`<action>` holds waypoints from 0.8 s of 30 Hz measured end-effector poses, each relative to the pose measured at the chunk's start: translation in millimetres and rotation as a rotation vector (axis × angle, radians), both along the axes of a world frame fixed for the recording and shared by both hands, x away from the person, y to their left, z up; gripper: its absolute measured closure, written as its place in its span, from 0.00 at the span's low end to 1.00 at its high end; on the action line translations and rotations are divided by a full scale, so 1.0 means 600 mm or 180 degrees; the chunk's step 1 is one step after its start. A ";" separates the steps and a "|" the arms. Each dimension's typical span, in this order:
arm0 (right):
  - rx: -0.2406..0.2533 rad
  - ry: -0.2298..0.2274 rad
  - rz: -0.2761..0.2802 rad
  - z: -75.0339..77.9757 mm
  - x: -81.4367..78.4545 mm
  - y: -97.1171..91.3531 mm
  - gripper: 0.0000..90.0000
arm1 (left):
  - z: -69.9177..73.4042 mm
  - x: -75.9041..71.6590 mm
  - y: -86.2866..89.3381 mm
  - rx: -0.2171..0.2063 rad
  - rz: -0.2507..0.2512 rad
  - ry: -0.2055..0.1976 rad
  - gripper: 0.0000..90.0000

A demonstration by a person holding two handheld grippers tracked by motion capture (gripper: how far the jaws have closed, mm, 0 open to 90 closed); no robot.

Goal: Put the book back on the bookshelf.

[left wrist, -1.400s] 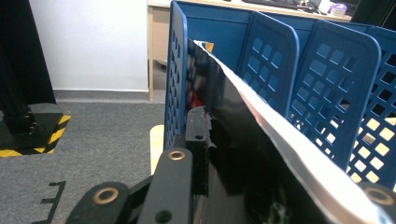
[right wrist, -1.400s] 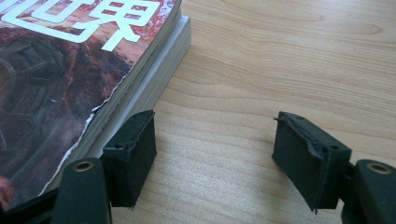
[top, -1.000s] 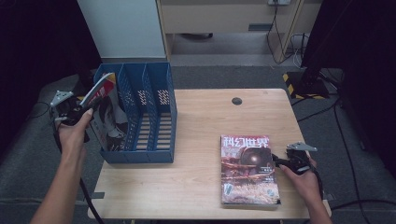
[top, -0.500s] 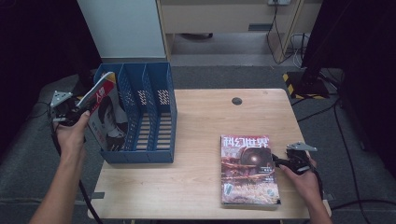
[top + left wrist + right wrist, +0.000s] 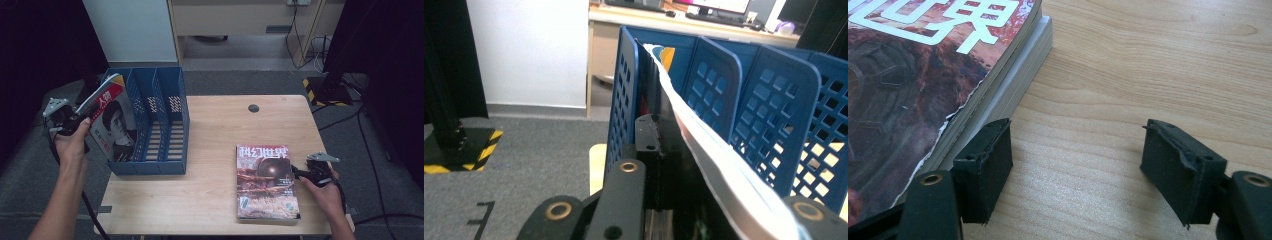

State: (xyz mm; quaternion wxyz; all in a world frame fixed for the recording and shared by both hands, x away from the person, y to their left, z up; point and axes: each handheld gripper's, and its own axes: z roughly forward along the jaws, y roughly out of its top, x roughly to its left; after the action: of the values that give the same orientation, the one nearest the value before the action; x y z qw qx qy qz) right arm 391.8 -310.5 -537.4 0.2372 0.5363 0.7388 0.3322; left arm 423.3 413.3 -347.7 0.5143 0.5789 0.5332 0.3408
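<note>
The left gripper is clamped on a thin, floppy magazine going into the blue file rack at the table's left edge; hold its spine. The right gripper sits apart.

An office or lab room: grey carpet floor, a pale wooden tabletop with a cable hole, a desk with monitor and keyboard behind, a white partition panel, hazard-striped stand bases, trailing cables
</note>
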 end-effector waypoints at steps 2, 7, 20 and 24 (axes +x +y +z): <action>0.0002 0.0001 -0.0003 0.000 0.000 0.000 0.31 | 0.003 0.000 -0.001 -0.0018 -0.0007 -0.0035 0.95; -0.0001 0.0000 0.0000 0.000 0.000 0.000 0.31 | 0.009 0.004 -0.008 0.0020 -0.0043 -0.0015 0.95; -0.0003 0.0001 0.0002 0.000 0.000 0.000 0.31 | 0.020 0.002 -0.009 0.0006 -0.0020 -0.0170 0.96; -0.0003 0.0001 0.0004 0.000 0.000 0.000 0.31 | 0.022 0.003 -0.007 -0.0013 -0.0001 -0.0245 0.95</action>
State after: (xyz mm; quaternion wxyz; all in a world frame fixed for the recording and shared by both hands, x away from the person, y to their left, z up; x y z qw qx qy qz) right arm 391.6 -310.4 -537.3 0.2371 0.5358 0.7393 0.3319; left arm 424.8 408.9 -334.2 0.5357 0.5644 0.5136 0.3617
